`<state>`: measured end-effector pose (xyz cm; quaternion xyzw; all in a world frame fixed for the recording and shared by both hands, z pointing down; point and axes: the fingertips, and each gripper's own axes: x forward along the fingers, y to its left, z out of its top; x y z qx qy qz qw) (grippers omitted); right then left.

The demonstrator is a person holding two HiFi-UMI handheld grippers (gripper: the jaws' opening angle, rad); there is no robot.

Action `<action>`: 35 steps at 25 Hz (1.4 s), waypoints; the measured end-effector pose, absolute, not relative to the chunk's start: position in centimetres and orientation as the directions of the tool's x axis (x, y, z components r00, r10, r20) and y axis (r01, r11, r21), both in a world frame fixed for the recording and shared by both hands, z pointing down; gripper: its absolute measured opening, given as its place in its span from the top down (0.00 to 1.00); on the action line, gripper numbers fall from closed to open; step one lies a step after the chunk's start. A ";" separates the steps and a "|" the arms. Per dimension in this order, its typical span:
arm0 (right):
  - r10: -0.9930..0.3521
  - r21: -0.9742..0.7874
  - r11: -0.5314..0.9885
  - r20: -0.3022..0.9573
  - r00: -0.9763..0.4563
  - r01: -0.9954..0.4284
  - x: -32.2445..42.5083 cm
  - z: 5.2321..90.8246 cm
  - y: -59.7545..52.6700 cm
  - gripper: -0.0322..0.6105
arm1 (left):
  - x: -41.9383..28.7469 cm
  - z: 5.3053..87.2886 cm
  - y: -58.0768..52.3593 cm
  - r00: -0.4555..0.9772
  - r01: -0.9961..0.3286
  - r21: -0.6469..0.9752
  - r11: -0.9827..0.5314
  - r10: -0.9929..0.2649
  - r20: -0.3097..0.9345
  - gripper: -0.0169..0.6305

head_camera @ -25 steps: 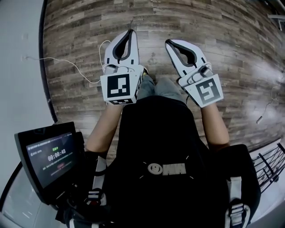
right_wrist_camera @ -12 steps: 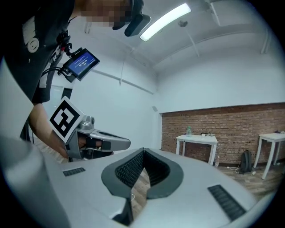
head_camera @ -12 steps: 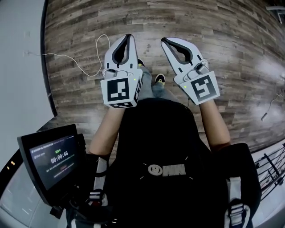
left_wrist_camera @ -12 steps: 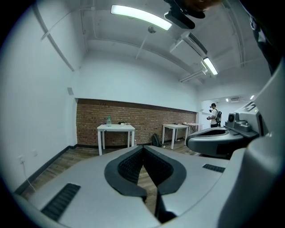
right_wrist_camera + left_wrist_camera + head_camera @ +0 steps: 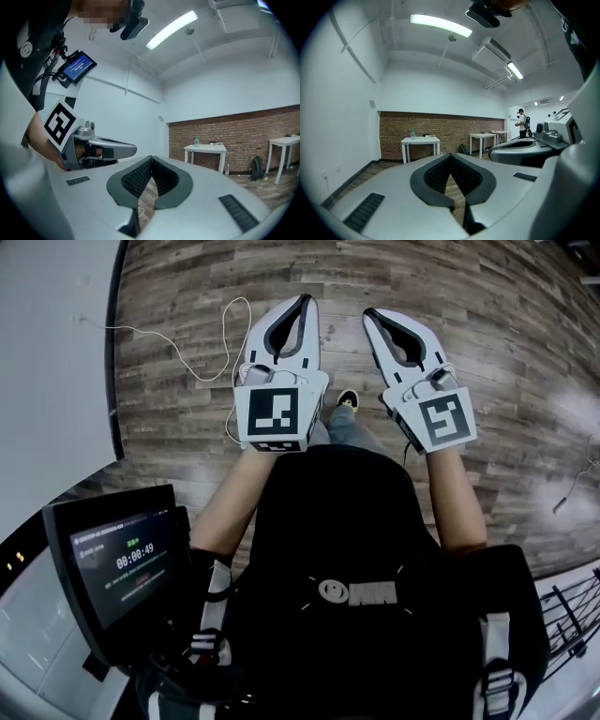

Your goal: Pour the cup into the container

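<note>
The person stands on a wood floor (image 5: 487, 324) in a black vest (image 5: 347, 540), with both arms stretched out in front of it. The left hand-held gripper (image 5: 450, 155) is held just ahead of the vest, its jaws pressed together at the tips with nothing between them. Only floor shows through the gap behind the dark ridged pads (image 5: 436, 176). The right hand-held gripper (image 5: 151, 159) is also just ahead of the vest, with its jaws likewise closed tip to tip and empty. The two are near each other but apart, both pointing away from the vest and roughly level. A shoe (image 5: 347, 399) shows on the floor just beyond the vest, between the two. To the left of the vest hangs a dark screen (image 5: 122, 563) with lit figures on it. A thin white cable (image 5: 131, 331) trails over the floor ahead and to the left of the vest. Well ahead of the vest, across the room against a brick wall (image 5: 450, 129), stands a white surface (image 5: 421, 139) with a bottle (image 5: 412, 133) and a few small things on it. These are too small to tell whether the cup or the container is among them.
</note>
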<state>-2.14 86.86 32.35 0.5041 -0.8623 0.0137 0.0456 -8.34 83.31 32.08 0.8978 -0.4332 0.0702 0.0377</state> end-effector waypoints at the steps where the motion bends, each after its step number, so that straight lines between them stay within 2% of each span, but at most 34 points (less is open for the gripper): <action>1: -0.879 0.016 0.474 0.080 -0.471 -0.881 -2.1 31.9 86.8 0.94 | -8.5 31.7 83.4 0.616 -0.783 0.005 -0.622 -0.774 0.148 0.97; 15: -0.969 0.014 0.243 0.040 -0.242 -0.970 -6.8 28.6 91.0 0.94 | -14.7 28.6 89.3 0.620 -0.783 -0.002 -0.622 -0.782 0.064 0.97; 24: -0.956 0.046 0.289 0.066 -0.286 -0.956 -10.8 28.5 97.0 0.94 | -19.0 28.8 94.5 0.600 -0.800 0.028 -0.599 -0.797 0.071 0.97; 35: -0.944 -0.011 0.327 0.045 -0.327 -0.945 -9.3 28.3 99.5 0.94 | -17.5 28.2 97.1 0.575 -0.818 0.022 -0.575 -0.814 0.088 0.97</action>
